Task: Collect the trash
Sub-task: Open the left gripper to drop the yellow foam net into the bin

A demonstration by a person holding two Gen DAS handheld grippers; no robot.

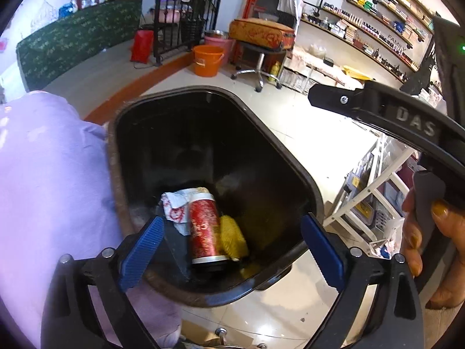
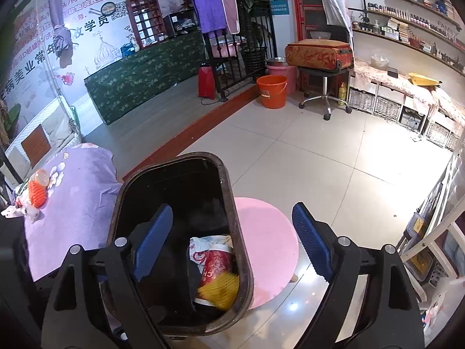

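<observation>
A black trash bin [image 1: 279,151] stands on the floor beside a purple-covered table. Inside lie a red can [image 1: 205,229], a crumpled white wrapper [image 1: 175,209] and a yellow piece [image 1: 232,240]. My left gripper [image 1: 232,251] is open and empty, hovering over the bin's near rim. My right gripper [image 2: 232,247] is open and empty above the same bin [image 2: 229,192], where the can [image 2: 216,264], wrapper [image 2: 200,247] and yellow piece [image 2: 221,289] show. The right gripper's body shows at the right of the left wrist view.
The purple table [image 2: 78,197] holds an orange ridged item [image 2: 37,193] and crumpled white trash [image 2: 20,208]. A pink round stool [image 2: 270,250] stands right of the bin. An orange bucket [image 2: 272,91], a swivel stool with a suitcase [image 2: 318,53] and shelves stand farther back.
</observation>
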